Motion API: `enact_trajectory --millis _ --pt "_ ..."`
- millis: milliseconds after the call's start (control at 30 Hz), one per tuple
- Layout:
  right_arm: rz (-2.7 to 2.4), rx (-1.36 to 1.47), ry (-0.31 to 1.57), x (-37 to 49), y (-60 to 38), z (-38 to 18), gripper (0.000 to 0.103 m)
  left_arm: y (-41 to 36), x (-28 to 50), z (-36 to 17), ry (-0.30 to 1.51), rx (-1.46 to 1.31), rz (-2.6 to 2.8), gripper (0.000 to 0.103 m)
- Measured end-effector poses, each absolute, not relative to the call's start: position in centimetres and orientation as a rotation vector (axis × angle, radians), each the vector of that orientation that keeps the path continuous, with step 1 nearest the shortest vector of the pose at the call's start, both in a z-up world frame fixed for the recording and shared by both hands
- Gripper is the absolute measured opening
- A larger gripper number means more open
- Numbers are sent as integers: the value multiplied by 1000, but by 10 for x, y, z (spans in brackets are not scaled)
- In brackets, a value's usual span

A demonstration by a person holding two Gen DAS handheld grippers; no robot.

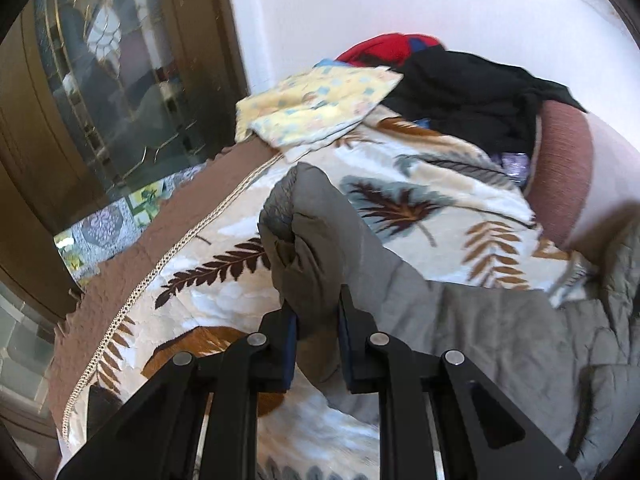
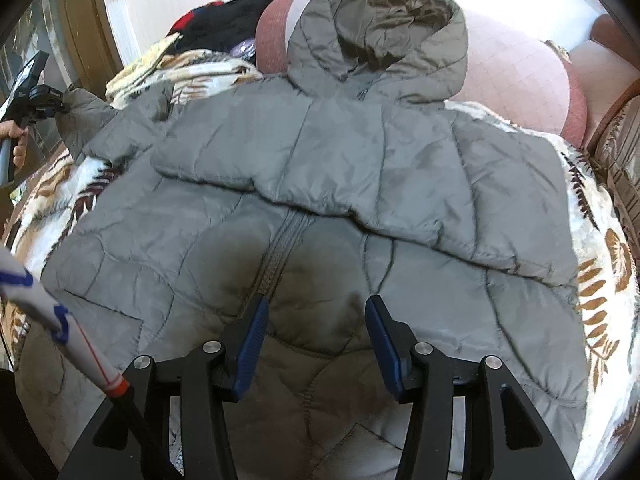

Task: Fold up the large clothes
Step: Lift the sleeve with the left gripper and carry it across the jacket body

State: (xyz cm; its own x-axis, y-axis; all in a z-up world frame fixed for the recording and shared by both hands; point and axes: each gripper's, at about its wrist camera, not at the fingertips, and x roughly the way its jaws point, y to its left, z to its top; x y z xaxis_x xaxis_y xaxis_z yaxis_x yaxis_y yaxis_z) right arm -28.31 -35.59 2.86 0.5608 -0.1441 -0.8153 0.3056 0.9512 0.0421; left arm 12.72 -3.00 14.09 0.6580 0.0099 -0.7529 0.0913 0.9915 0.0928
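On the leaf-print blanket (image 2: 600,292), grey puffer jacket (image 2: 320,168) lies flat; left hand-held gripper (image 1: 316,320) clamped on its sleeve cuff (image 1: 304,232), right hand-held gripper (image 2: 316,320) apart w/ nothing between, over the zip.

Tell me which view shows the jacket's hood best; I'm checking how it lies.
The right wrist view: the hood shows whole, propped against a pink cushion. The left wrist view shows only the sleeve cuff held in the left gripper.

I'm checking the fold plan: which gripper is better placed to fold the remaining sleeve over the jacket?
Left. The left gripper already pinches that sleeve; the right gripper hangs open over the jacket.
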Motion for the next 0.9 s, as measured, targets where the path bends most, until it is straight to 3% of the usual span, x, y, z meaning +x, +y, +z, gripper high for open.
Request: enact_trajectory --millis 500,900 --pt "-335 241 875 -304 -393 49 54 -133 33 214 768 220 -221 16" --pt "-375 303 833 -321 -425 62 54 -251 -72 213 782 281 -430 16"
